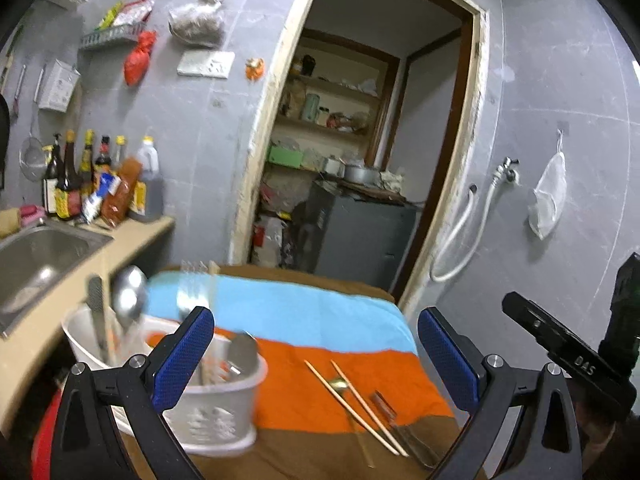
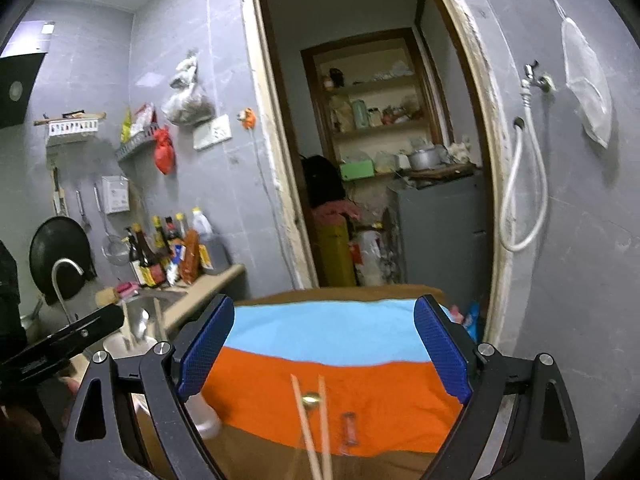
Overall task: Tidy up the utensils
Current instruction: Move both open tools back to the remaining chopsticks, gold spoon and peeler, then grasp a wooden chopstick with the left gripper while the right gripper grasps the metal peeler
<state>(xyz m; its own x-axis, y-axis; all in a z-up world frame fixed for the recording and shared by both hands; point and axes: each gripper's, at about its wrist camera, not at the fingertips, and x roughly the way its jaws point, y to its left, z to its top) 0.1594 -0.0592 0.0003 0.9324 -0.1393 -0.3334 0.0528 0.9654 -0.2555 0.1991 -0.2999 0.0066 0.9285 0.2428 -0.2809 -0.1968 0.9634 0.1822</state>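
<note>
A white utensil holder (image 1: 208, 404) stands at the left of the cloth-covered table, holding a ladle (image 1: 130, 296), a fork (image 1: 192, 292) and other utensils. A pair of wooden chopsticks (image 1: 356, 404) lies crossed over a gold spoon (image 1: 339, 384) on the orange stripe, with a dark-handled utensil (image 1: 386, 404) beside them. My left gripper (image 1: 316, 356) is open and empty, its left finger in front of the holder. My right gripper (image 2: 324, 352) is open and empty above the chopsticks (image 2: 312, 428), the gold spoon (image 2: 311, 398) and the dark handle (image 2: 349, 428).
The table wears a blue, orange and brown striped cloth (image 1: 320, 320). A counter with a steel sink (image 1: 36, 256) and sauce bottles (image 1: 100, 184) lies to the left. An open doorway (image 1: 360, 160) to a storeroom is behind. The right gripper's body (image 1: 568, 360) shows at the right edge.
</note>
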